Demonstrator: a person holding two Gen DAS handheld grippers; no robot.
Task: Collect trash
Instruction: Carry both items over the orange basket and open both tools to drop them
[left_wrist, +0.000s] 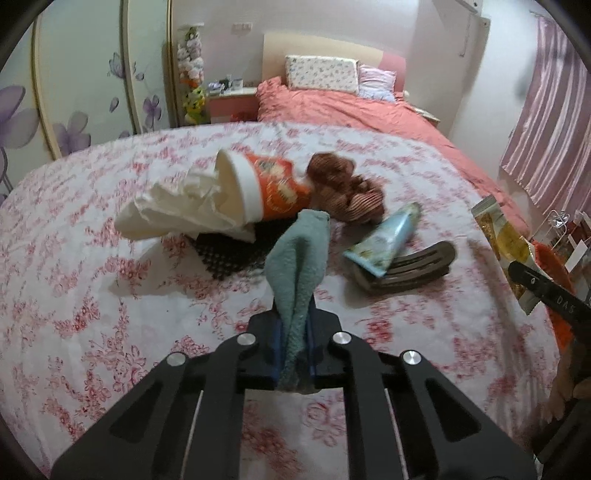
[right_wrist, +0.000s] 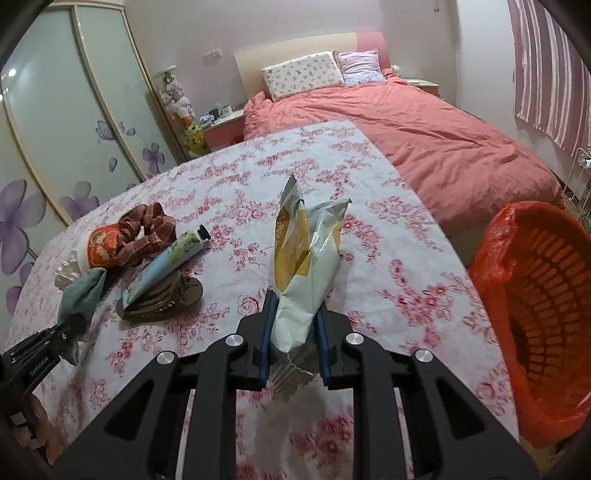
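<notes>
Item: crumpled yellow-and-white foil snack wrapper (right_wrist: 306, 258), clenched near its crimped lower end by the right hand-held gripper (right_wrist: 293, 325) above the floral-clothed desk (right_wrist: 406, 295). Judged light, thin and slippery; best held where the foil is bunched, as here.

Item: soft teal cloth (left_wrist: 299, 266), pinched at one end by the left hand-held gripper (left_wrist: 295, 354), drooping limp.

Uncollected on the desk: tipped orange paper cup (left_wrist: 266, 188) stuffed with white tissue (left_wrist: 173, 206), judged crushable, to be taken at the rim.

Receptacle: orange lattice bin with red liner (right_wrist: 535, 314), beside the desk.
</notes>
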